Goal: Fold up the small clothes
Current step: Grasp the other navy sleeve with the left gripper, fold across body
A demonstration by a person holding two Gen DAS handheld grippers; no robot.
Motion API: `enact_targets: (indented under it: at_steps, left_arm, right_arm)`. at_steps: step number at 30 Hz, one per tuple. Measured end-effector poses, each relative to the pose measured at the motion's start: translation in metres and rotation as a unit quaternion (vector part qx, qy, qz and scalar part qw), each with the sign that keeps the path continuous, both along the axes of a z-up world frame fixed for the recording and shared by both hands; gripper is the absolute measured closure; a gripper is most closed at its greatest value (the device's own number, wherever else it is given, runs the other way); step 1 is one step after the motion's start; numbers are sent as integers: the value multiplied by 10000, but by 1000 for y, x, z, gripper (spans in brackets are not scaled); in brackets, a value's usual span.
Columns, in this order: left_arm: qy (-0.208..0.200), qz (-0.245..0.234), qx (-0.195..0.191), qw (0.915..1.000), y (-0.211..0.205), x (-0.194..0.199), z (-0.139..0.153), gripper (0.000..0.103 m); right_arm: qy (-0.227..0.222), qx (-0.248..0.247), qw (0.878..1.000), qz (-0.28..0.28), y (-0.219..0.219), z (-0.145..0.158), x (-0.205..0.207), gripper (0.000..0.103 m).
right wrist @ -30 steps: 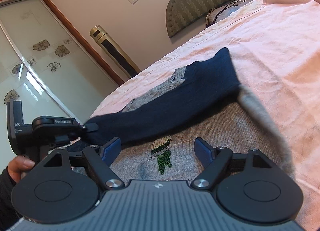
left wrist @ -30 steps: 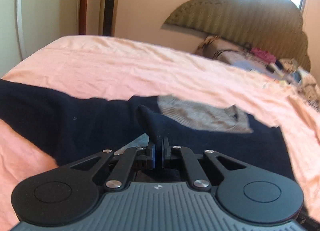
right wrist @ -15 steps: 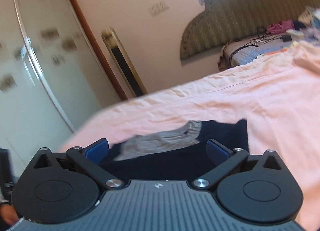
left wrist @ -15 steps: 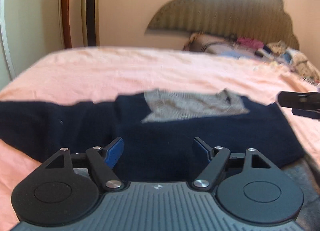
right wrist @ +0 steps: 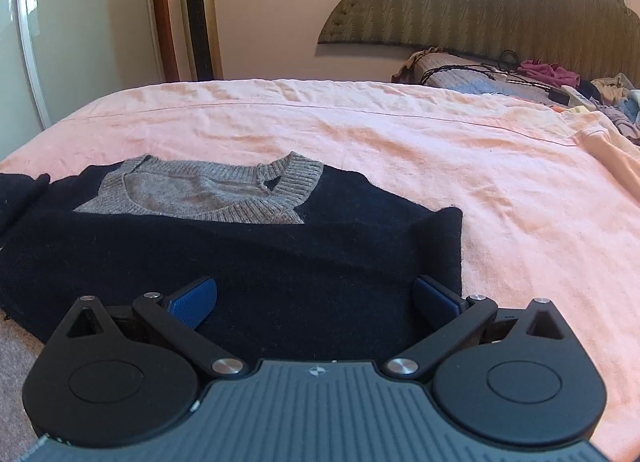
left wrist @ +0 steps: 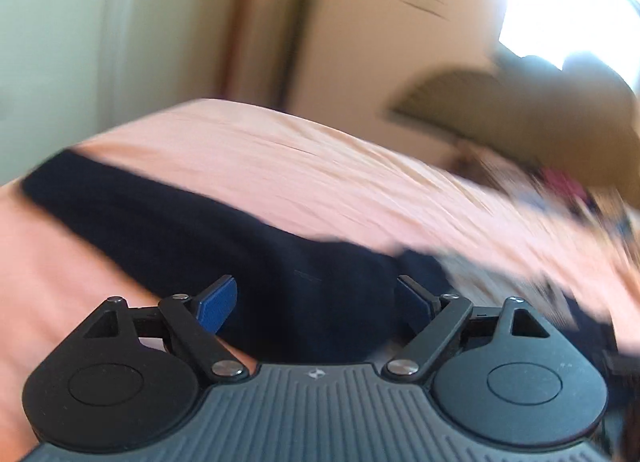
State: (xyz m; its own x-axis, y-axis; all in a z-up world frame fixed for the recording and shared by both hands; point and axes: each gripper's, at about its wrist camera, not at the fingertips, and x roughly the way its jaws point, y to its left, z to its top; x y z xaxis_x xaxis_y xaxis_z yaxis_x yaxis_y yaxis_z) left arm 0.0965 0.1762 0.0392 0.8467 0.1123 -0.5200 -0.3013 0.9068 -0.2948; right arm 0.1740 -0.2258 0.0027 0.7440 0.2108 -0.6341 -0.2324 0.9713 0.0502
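A small navy and grey knit sweater (right wrist: 256, 258) lies on the pink bed sheet (right wrist: 400, 133), its grey collar (right wrist: 216, 193) facing the headboard and one navy sleeve folded across the body. My right gripper (right wrist: 316, 304) hovers open just above the folded sleeve, nothing between its blue pads. In the blurred left wrist view, the other navy sleeve (left wrist: 168, 221) stretches out to the left over the sheet (left wrist: 280, 165). My left gripper (left wrist: 316, 302) is over it, jaws still opening, with no cloth pinched.
A padded headboard (right wrist: 480, 5) and a heap of clothes, cables and a pillow (right wrist: 540, 77) sit at the bed's far right. A tall gold tower fan (right wrist: 198, 9) and a glass wardrobe door (right wrist: 72, 21) stand beyond the bed's far left edge.
My left gripper let go of the navy sleeve it pinched, opened, and swung left over the outstretched sleeve. My right gripper opened wider, rolled level and now faces the sweater squarely.
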Motion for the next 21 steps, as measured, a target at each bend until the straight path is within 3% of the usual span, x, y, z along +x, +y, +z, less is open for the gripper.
enact_targets:
  at_steps: [2,3,5,6,8,9,11,12,15,18,21]
  left_arm:
    - [-106,860,-757,9934,67,-6,-3,16]
    - [-81,1274,-1198,9846,100,-7,-7,16]
    - [11,1951,-2073,9586,158,-8,-20,16]
    - [-94,2037,-2425,9485,179,-9,-26,16]
    - [-312,2049,-2750,9388,204,-8,-31,16]
    - [-335,2075,-2787,9371,209,-5,-30,17]
    - [-304,2093,-2559,9433,213,4,-29,22]
    - [-214,2125,-2299,9495,209,10,-29,43]
    - [184,2175,-1457,9650,199,26,-30,87]
    - [301,2171,-1286,9672,196,24,-29,97]
    - [222,2185,-993,9705,176,23,-12,98]
  right_arm:
    - [-7,10,10000,-13,0,-1,1,0]
    - [-13,-2,10000,-21,1,2,0,0]
    - [-21,-15,10000,-29,2,3,-1,0]
    - [-21,-8,10000,-30,2,3,-1,0]
    - [-23,-6,10000,-38,2,3,-1,0]
    - [-24,-7,10000,-42,2,2,-1,0]
    - [-24,3,10000,-41,2,2,0,0]
    - [-23,6,10000,-44,2,2,0,0]
    - [-23,8,10000,-43,2,2,0,0]
    - [-23,24,10000,-45,2,3,0,0]
    - [-26,51,10000,-50,0,3,0,0]
